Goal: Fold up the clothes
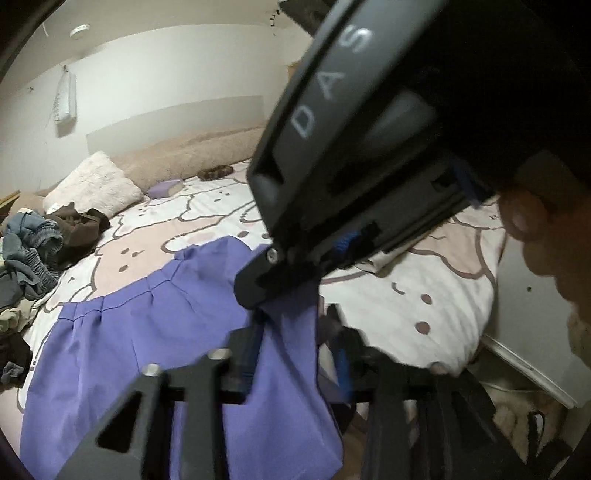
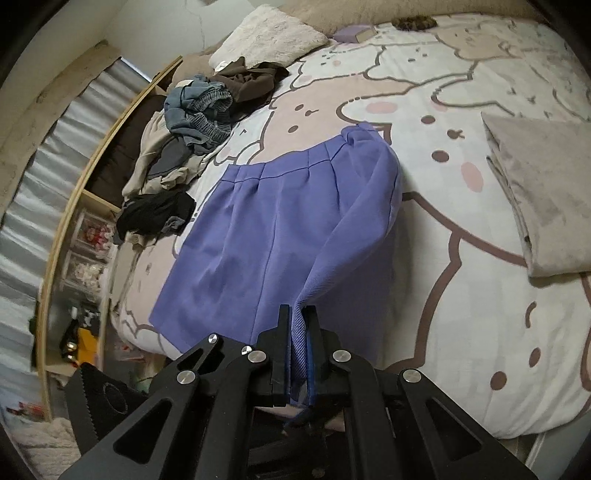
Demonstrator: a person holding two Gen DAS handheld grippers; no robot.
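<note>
Both grippers are pinching the purple skirt's (image 2: pixel 280 221) hem at the bed's (image 2: pixel 461 332) near edge: right gripper (image 2: pixel 298 325) and left gripper (image 1: pixel 295 332) are clamping fabric. Bare bedding is lying open rightward, while a clothes pile (image 2: pixel 184 140) is crowding the left. Only the left wrist view is showing the right gripper from outside.

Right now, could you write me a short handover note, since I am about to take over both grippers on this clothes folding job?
Right gripper: shut on a lifted edge of the purple skirt.
Left gripper: purple cloth between its fingers; closure unclear, blurred.
Skirt: mostly flat on the bed, waistband at the far end, one side raised and curling over.
Done: fold started only.
Left: lay the lifted side across, finish folding, then the unfolded clothes pile near the white pillow.
</note>
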